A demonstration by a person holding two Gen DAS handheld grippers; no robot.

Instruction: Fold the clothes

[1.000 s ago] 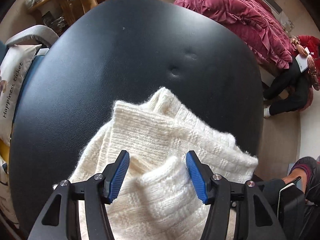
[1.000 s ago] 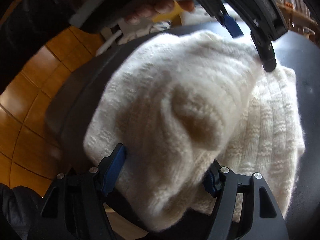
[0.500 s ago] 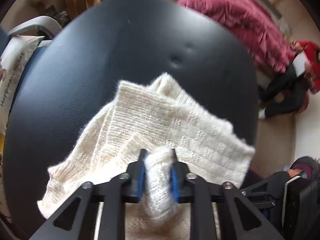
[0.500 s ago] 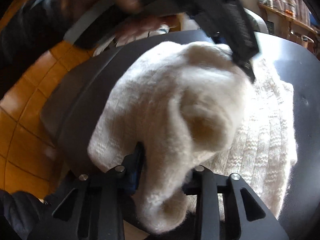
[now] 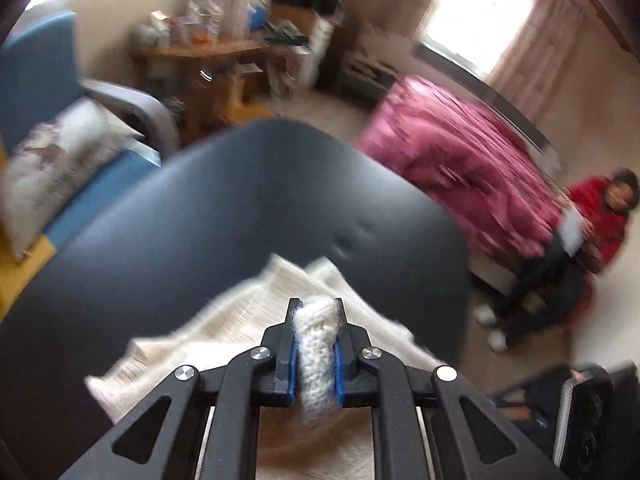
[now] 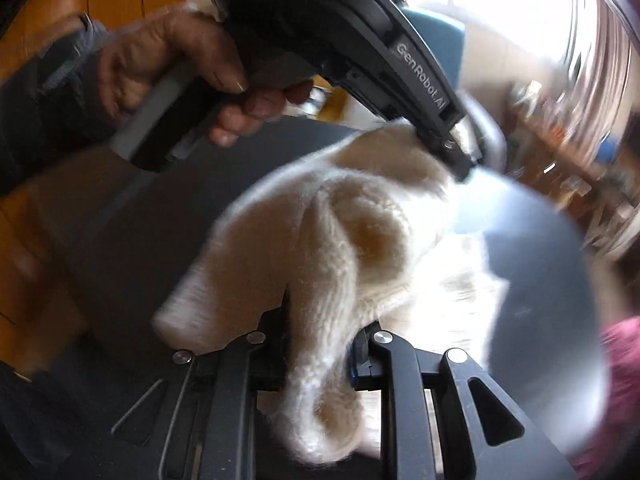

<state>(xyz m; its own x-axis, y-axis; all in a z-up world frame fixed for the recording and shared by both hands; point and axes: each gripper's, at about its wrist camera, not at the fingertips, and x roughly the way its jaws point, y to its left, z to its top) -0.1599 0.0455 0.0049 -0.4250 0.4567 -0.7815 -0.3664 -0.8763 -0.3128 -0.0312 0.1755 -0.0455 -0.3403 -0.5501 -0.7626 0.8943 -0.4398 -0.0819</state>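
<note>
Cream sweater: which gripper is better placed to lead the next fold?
Neither clearly; probably both together. The left gripper and the right gripper are each shut on a bunch of the cream sweater, lifted off the dark table.

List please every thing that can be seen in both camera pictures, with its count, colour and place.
knitted garment: one, cream white, on the dark padded surface, pinched by both grippers
padded surface: one, black, under the garment
armchair: one, blue with grey arm, far left
cushion: one, pale with print, on the armchair
wooden desk: one, brown, cluttered, at the back; items blurred
bedspread: one, magenta, right of the surface
seated person: one, red top, dark trousers, on the floor at right
window: one, bright, back wall
left gripper: one, black with blue pads, shut on a fold
right gripper: one, black, shut on a fold
hand: one, on the left gripper's handle
</note>
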